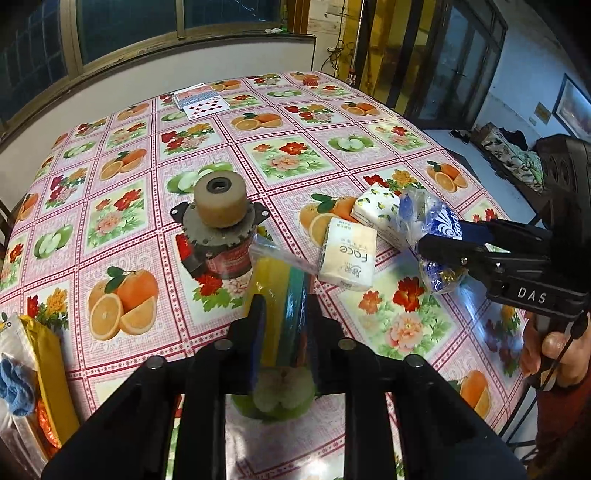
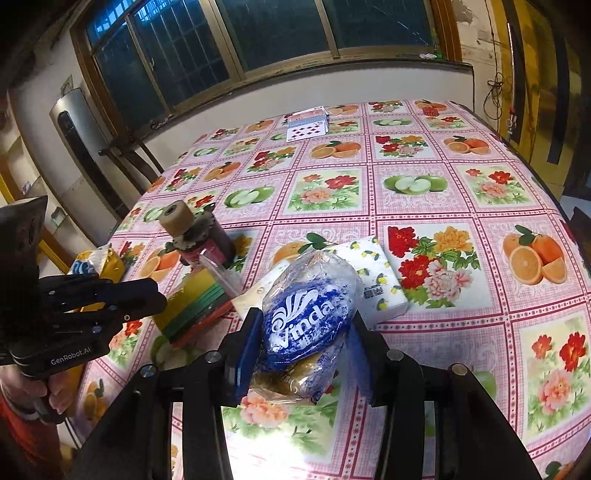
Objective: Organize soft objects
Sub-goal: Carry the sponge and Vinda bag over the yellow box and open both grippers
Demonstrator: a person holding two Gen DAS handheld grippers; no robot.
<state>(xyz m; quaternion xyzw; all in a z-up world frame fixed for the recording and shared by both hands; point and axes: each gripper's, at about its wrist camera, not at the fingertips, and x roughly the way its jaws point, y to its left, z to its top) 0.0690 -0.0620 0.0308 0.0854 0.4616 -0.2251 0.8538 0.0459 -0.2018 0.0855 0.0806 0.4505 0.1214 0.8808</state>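
A table [image 2: 424, 206] under a glossy pink checked oilcloth printed with oranges, apples and flowers fills the middle of both views, bright glare pooling on its near edge at 6 o'clock. Behind it, from 10 to 1 o'clock, a white wall [image 2: 332, 86] carries a row of wood-framed windows [image 2: 258, 33] with dark panes, and a tall silver appliance [image 2: 74, 136] stands at 9 o'clock in the right wrist view. In the left wrist view dark glazed doors [image 1: 461, 62] stand at 2 o'clock, with a framed picture [image 1: 574, 107] on the pale wall at 3 o'clock.
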